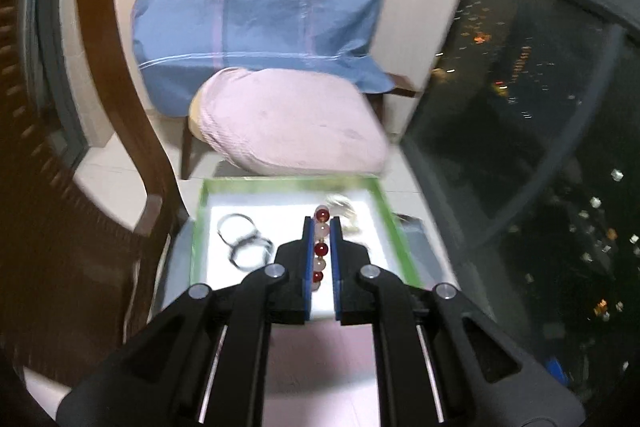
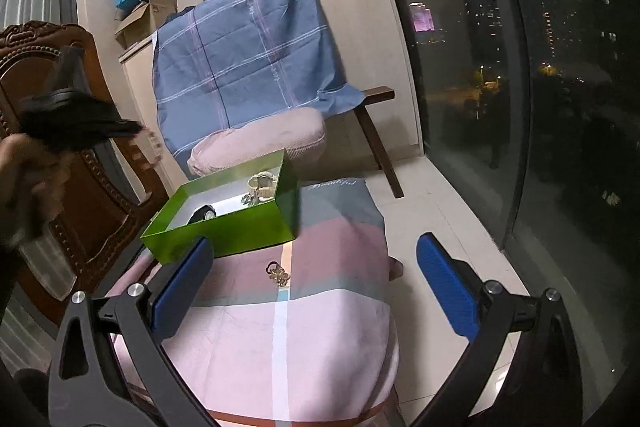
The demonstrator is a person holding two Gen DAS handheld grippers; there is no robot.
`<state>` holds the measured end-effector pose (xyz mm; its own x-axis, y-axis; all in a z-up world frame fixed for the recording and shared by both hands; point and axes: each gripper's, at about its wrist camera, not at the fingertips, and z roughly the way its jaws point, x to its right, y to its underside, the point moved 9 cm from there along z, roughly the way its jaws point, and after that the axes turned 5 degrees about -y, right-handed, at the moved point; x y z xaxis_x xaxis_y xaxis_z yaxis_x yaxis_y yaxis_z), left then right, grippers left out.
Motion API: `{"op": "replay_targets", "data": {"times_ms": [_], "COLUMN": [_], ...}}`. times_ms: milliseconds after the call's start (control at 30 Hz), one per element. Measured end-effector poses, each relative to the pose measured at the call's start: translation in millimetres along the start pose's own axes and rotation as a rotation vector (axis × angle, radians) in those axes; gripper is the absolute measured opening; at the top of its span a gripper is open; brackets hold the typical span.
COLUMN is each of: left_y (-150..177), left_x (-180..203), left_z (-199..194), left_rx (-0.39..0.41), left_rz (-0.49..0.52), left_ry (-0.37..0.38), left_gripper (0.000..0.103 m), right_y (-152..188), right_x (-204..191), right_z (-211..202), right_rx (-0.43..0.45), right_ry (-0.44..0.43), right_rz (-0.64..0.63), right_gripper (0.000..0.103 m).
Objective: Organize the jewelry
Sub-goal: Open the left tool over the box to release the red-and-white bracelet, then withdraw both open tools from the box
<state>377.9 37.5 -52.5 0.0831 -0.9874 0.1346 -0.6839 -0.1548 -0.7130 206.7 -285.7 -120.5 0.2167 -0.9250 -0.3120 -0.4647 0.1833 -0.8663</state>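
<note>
My left gripper is shut on a bracelet of red and pale pink beads and holds it above the open green box. Black ring bracelets and a pale jewelry piece lie in the box. In the right wrist view the green box stands on a pink and grey cloth-covered table. A small gold and black jewelry piece lies on the cloth in front of the box. My right gripper is open and empty, just above that piece. The left gripper shows blurred at far left.
A carved wooden chair stands left of the table. A bench with a pink cushion and a blue checked cloth is behind the box. A glass wall runs along the right. Cardboard boxes sit on a cabinet.
</note>
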Motion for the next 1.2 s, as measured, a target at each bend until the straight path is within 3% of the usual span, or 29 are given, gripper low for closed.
{"op": "replay_targets", "data": {"times_ms": [100, 233, 467, 533, 567, 600, 733, 800, 867, 967, 1067, 1200], "left_y": [-16, -11, 7, 6, 3, -3, -22, -21, -11, 38, 87, 157], "left_x": [-4, -6, -19, -22, -23, -22, -5, 2, 5, -5, -16, -22], "left_z": [54, 121, 179, 173, 166, 151, 44, -30, -103, -200, -237, -244], "left_rx": [-0.049, -0.157, -0.24, -0.228, -0.211, -0.18, -0.019, 0.105, 0.234, 0.394, 0.421, 0.371], "left_rz": [-0.011, -0.052, -0.056, -0.05, -0.045, -0.04, 0.012, 0.03, 0.055, 0.063, 0.042, 0.063], "left_ry": [-0.039, -0.043, -0.108, -0.114, -0.115, -0.109, -0.021, 0.018, 0.044, 0.02, -0.001, -0.058], "left_gripper": [0.008, 0.008, 0.009, 0.034, 0.06, 0.07, 0.078, 0.091, 0.096, 0.098, 0.098, 0.098], "right_y": [1, 4, 5, 6, 6, 6, 5, 5, 5, 3, 4, 9], "right_x": [5, 9, 14, 15, 15, 15, 14, 12, 10, 4, -3, -16], "right_z": [6, 14, 19, 20, 20, 20, 20, 20, 19, 13, 6, -7], "right_rx": [-0.016, -0.042, -0.049, -0.053, -0.054, -0.053, -0.039, -0.035, -0.028, -0.007, 0.005, 0.003], "right_ry": [-0.002, 0.002, 0.012, 0.014, 0.014, 0.015, 0.014, 0.013, 0.013, 0.012, 0.008, 0.005], "right_rz": [0.026, 0.046, 0.064, 0.065, 0.065, 0.064, 0.054, 0.05, 0.042, 0.011, -0.018, -0.059], "right_gripper": [0.099, 0.099, 0.099, 0.099, 0.099, 0.099, 0.099, 0.099, 0.099, 0.099, 0.099, 0.099]}}
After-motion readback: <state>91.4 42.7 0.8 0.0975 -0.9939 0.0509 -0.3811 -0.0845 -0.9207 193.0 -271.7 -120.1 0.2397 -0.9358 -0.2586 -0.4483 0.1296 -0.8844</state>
